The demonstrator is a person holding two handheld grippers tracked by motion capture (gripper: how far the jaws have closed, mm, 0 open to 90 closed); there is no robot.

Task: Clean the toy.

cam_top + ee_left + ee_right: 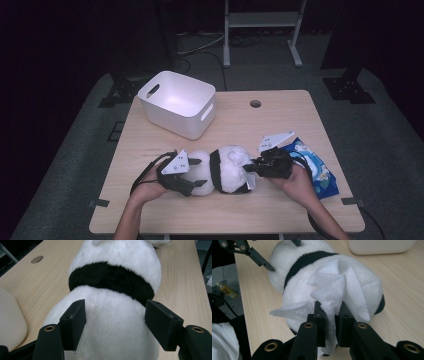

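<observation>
A black-and-white plush panda (222,170) lies on its side in the middle of the wooden table (280,207). My left gripper (199,172) comes in from the left, and its jaws press into the white body (115,322) on both sides, just below the black band (110,277). My right gripper (249,172) is shut on a crumpled white wipe (334,287), which rests against the panda's head (367,290). One of the left gripper's fingers (263,263) shows beyond the toy in the right gripper view.
A white plastic bin (177,102) with handle slots stands at the back left of the table. A blue wipe packet (317,167) lies under the right hand, near the right edge. A round cable hole (255,104) sits at the back centre.
</observation>
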